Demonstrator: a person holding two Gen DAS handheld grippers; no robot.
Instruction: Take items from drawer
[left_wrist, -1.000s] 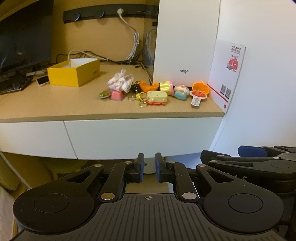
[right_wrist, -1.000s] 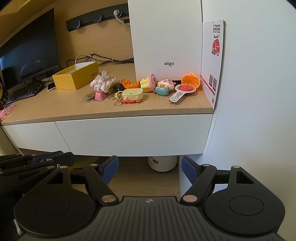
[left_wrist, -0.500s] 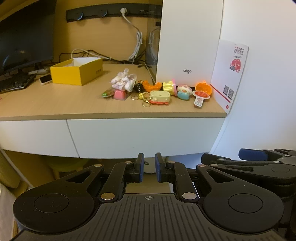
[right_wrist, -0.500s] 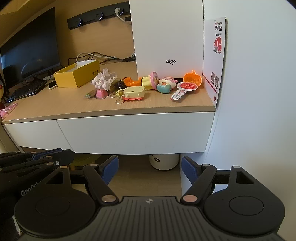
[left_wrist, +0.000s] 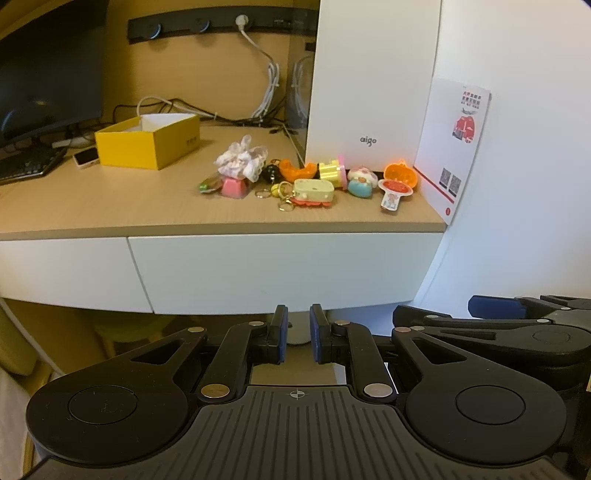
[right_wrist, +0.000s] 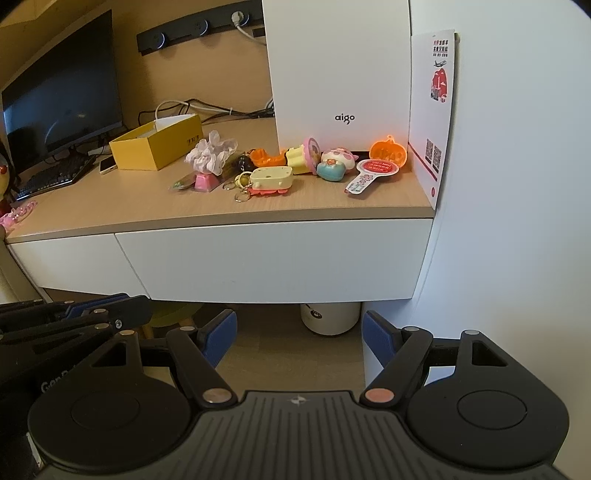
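The white drawer front (left_wrist: 280, 269) (right_wrist: 273, 258) under the wooden desk top is closed, so what it holds is hidden. My left gripper (left_wrist: 297, 321) hangs below and in front of the drawer's lower edge, its blue pads nearly together with nothing between them. My right gripper (right_wrist: 299, 328) is open and empty at about the same height, just right of the left one. A cluster of small toys and keychains (left_wrist: 310, 188) (right_wrist: 269, 179) lies on the desk above the drawer.
A second white drawer front (left_wrist: 62, 269) adjoins on the left. On the desk stand a white aigo box (right_wrist: 340, 74), a yellow box (left_wrist: 147, 144), a monitor (right_wrist: 62, 99) and a keyboard (right_wrist: 51, 177). A white wall (right_wrist: 517, 184) closes the right side. A white bin (right_wrist: 328, 317) sits under the desk.
Both views have drifted only slightly toward the desk. Neither gripper has changed its opening and the drawer is as before.
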